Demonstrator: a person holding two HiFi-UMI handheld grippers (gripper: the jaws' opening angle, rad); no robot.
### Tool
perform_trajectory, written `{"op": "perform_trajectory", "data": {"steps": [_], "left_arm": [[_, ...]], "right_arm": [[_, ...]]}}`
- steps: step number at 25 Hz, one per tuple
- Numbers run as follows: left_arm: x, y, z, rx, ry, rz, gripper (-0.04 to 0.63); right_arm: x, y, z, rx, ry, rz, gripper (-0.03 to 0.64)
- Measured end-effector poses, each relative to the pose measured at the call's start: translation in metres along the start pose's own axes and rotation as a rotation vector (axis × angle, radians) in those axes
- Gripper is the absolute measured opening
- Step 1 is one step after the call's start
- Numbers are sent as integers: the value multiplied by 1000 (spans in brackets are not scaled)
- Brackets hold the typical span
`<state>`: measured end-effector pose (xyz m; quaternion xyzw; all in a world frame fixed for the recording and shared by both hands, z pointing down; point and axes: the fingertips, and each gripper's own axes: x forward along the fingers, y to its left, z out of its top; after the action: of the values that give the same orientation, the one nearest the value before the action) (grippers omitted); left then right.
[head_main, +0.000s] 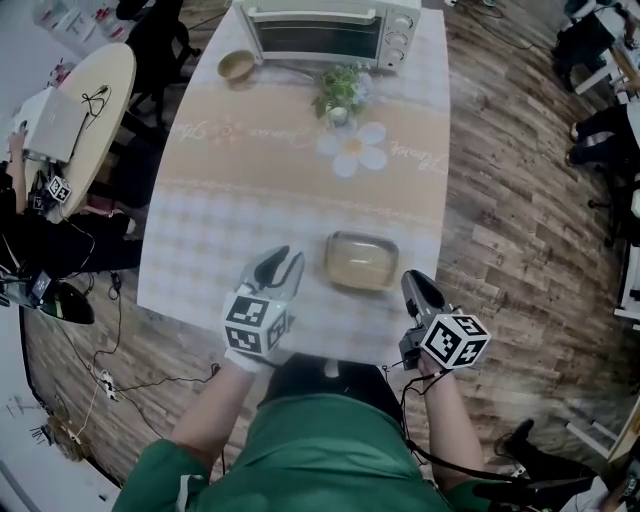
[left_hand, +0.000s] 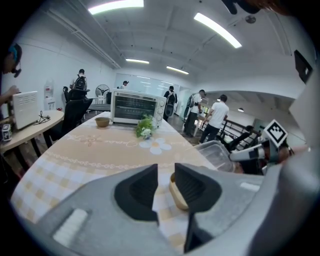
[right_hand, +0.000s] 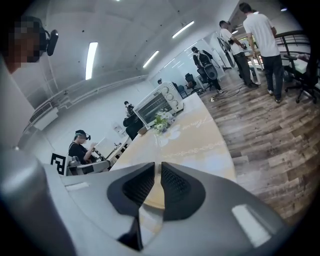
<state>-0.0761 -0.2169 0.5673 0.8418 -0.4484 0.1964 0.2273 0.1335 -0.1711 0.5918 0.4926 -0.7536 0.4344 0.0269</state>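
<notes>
Flanking clear rectangular plastic container on checked-cloth table: left gripper slightly parted, right gripper pinched together, both empty.

The head view's top edge cuts off the toaster oven at the table's far edge. In the left gripper view a jaw hides most of the container; the right gripper view shows only a sliver of it. The tablecloth's lettering is too blurred to read.

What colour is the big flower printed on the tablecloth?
The flower has white petals and a yellow middle. The head view shows it best.
</notes>
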Motion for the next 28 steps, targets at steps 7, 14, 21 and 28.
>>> {"op": "perform_trajectory", "data": {"steps": [7, 14, 21, 28], "left_arm": [[-10, -3, 17, 0, -39, 2, 101], [-21, -5, 39, -1, -81, -1, 101], [-30, -7, 58, 6, -121, 2, 99], [-41, -10, 77, 15, -159, 6, 98]], "right_arm": [[-16, 20, 28, -52, -76, 6, 40], [-29, 45, 55, -110, -135, 26, 40], [-40, 65, 76, -161, -179, 40, 38], [-57, 86, 104, -201, -242, 66, 38]]}}
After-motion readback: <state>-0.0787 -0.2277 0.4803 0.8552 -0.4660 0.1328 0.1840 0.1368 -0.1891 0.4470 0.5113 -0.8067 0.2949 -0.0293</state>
